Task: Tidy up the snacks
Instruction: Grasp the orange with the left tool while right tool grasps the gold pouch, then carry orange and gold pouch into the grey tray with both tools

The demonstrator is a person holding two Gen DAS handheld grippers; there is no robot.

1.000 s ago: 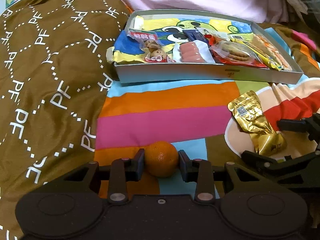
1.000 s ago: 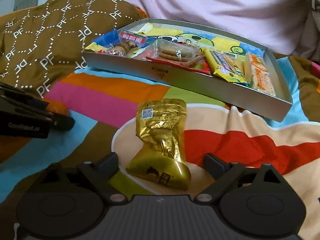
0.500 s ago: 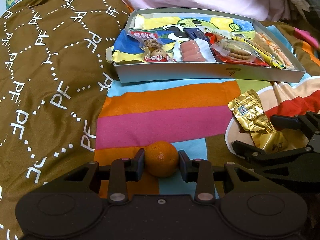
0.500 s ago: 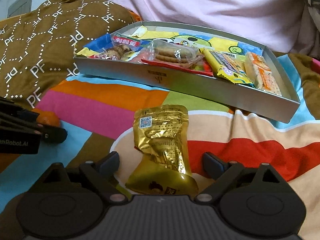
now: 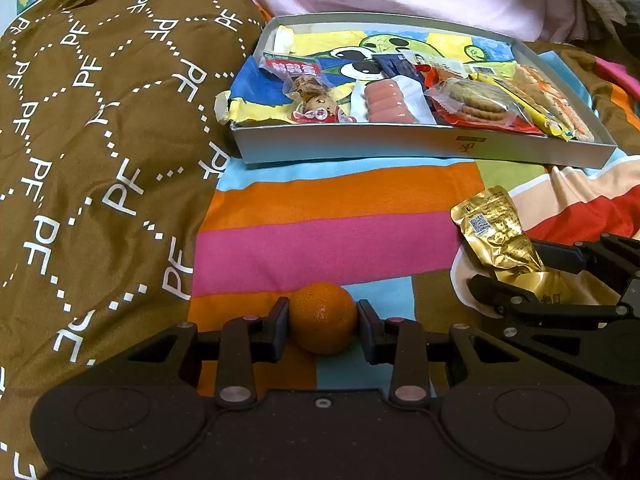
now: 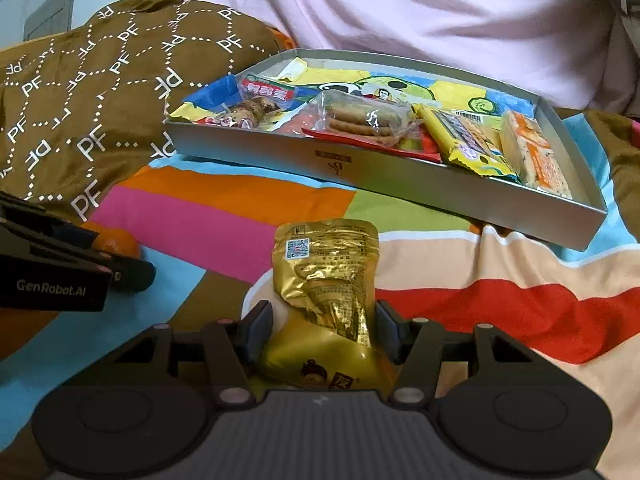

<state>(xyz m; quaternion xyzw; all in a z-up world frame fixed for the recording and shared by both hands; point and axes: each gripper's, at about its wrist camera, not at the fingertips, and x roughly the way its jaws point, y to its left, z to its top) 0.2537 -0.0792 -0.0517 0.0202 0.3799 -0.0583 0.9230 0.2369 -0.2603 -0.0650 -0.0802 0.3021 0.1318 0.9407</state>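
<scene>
A small orange (image 5: 322,322) rests on the striped bedcover, and my left gripper (image 5: 322,326) is shut on it, one pad on each side. The same orange (image 6: 114,244) shows in the right wrist view, half hidden by the left fingers. A crinkled gold snack packet (image 6: 326,268) lies upright between the pads of my right gripper (image 6: 324,330), whose jaws are closing and touch the packet's lower part. From the left wrist view the gold packet (image 5: 492,224) sticks out of the right gripper (image 5: 508,268). Beyond stands a shallow grey tray (image 5: 400,148) holding several wrapped snacks.
The tray (image 6: 400,184) holds biscuits (image 6: 360,118), a yellow bar (image 6: 468,140), sausages (image 5: 386,100) and a cookie bag (image 5: 308,88). A brown patterned quilt (image 5: 100,140) rises on the left. Pink bedding (image 6: 400,8) lies behind the tray.
The right jaws have come in from wide apart onto the gold packet, which now stands more upright between them. The left gripper and the orange have not moved.
</scene>
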